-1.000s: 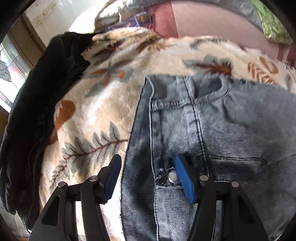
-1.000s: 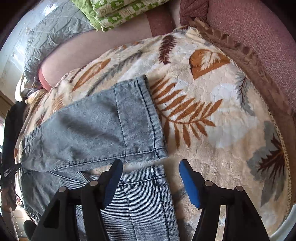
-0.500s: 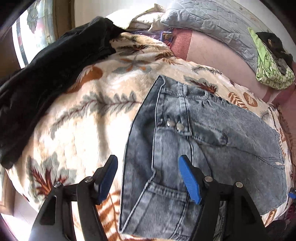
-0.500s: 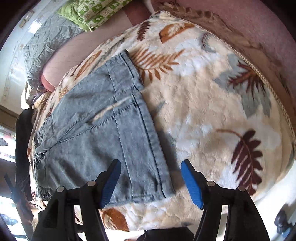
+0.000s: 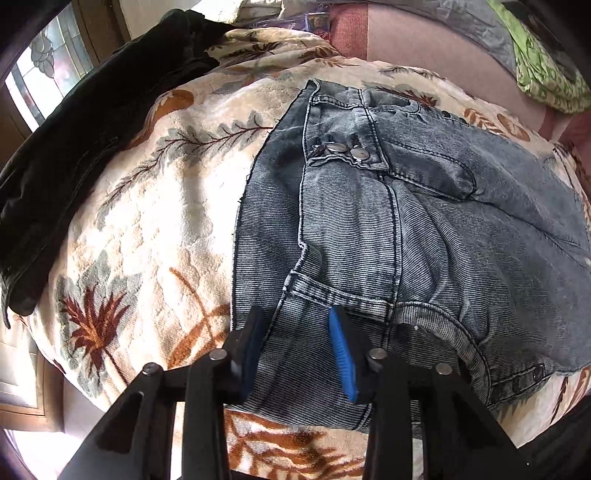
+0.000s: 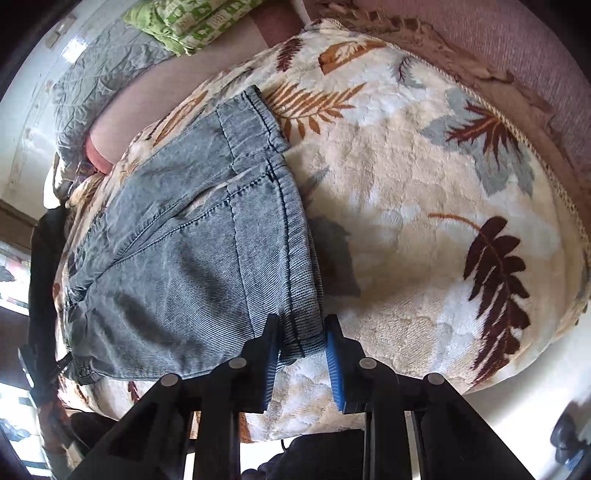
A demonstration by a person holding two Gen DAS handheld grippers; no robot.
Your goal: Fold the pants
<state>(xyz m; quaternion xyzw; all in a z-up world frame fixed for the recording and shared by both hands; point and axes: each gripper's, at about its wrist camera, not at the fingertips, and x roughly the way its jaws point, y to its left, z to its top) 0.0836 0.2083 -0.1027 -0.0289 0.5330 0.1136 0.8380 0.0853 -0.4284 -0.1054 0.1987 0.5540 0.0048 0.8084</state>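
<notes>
Grey-blue denim pants (image 5: pixel 406 221) lie folded on a leaf-print blanket (image 5: pixel 155 221), with the waist buttons (image 5: pixel 347 149) facing up. My left gripper (image 5: pixel 297 314) is pushed down at the near waist edge. Its jaws are closing with denim between the blue pads, and the cloth there still lies flat. In the right wrist view the leg ends (image 6: pixel 192 258) lie stacked. My right gripper (image 6: pixel 302 321) straddles the near hem corner. Its jaws are closing and both pads touch the bunched hem.
A black garment (image 5: pixel 74 147) lies along the blanket's left side by a window (image 5: pixel 48 81). A green patterned pillow (image 6: pixel 192 26) and a grey quilt (image 6: pixel 92 74) sit at the back. Pink upholstery (image 6: pixel 517 37) borders the blanket (image 6: pixel 424 221) on the right.
Both grippers drew back toward the near edge of the pants. Their jaws, wide apart before, have narrowed around the denim: the left at the waist, the right at the hem corner.
</notes>
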